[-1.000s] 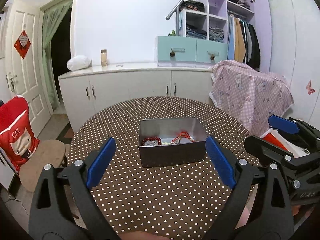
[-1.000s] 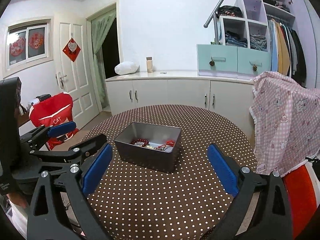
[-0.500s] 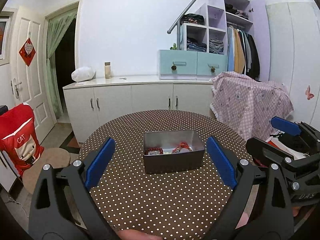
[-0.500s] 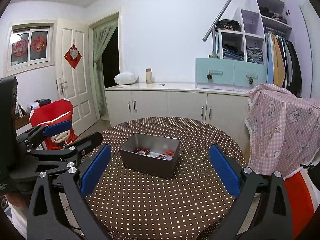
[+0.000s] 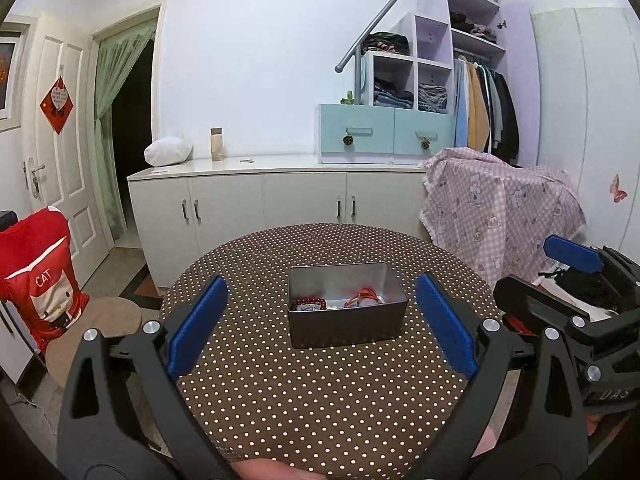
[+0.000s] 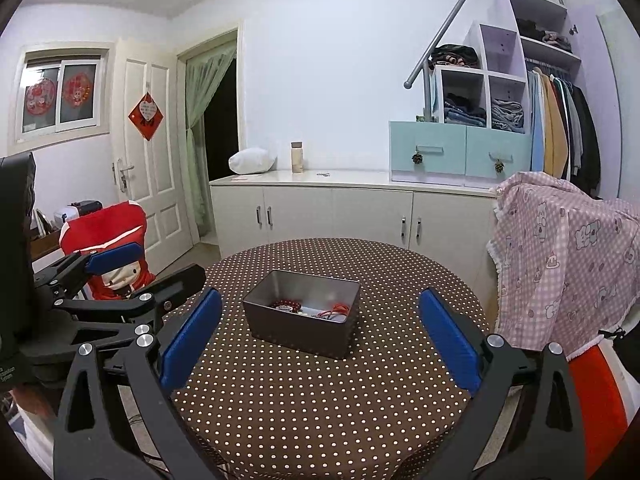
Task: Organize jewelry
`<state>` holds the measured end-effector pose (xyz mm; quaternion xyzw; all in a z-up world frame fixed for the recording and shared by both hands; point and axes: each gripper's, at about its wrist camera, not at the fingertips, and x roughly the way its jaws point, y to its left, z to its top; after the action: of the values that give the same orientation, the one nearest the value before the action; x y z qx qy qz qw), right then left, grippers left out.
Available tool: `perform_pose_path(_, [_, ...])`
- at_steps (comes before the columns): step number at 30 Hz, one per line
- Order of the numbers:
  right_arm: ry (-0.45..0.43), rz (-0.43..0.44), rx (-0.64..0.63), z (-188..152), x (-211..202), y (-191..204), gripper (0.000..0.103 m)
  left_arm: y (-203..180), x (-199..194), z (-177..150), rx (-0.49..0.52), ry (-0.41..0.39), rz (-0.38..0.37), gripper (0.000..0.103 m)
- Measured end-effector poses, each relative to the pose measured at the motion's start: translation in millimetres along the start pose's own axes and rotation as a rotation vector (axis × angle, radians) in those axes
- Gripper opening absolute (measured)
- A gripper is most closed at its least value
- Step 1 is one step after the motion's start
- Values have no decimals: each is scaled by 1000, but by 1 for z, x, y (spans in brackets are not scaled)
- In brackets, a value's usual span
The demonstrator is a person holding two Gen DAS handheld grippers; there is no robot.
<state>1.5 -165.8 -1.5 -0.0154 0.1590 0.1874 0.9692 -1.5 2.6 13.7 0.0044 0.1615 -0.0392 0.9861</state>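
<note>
Grey metal, the open box (image 5: pixel 347 322) sits mid-bench (image 5: pixel 320 408) on the polka-dot cloth, holding a red bead bracelet (image 5: pixel 309 302) and a red cord piece (image 5: pixel 363 295). Both the left claw (image 5: pixel 322 322) and right claw (image 6: pixel 320 338) hang released, well short of the box.

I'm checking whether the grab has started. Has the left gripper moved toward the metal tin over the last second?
No, the other way. The left gripper has backed away and tilted up: the metal tin looks smaller against the dotted tablecloth.
</note>
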Motion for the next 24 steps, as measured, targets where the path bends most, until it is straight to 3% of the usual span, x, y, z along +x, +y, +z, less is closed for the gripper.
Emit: perform_pose_path(24, [1,-1,7,-3,-3,3,95,-3,-3,1,2,-5,-2,93])
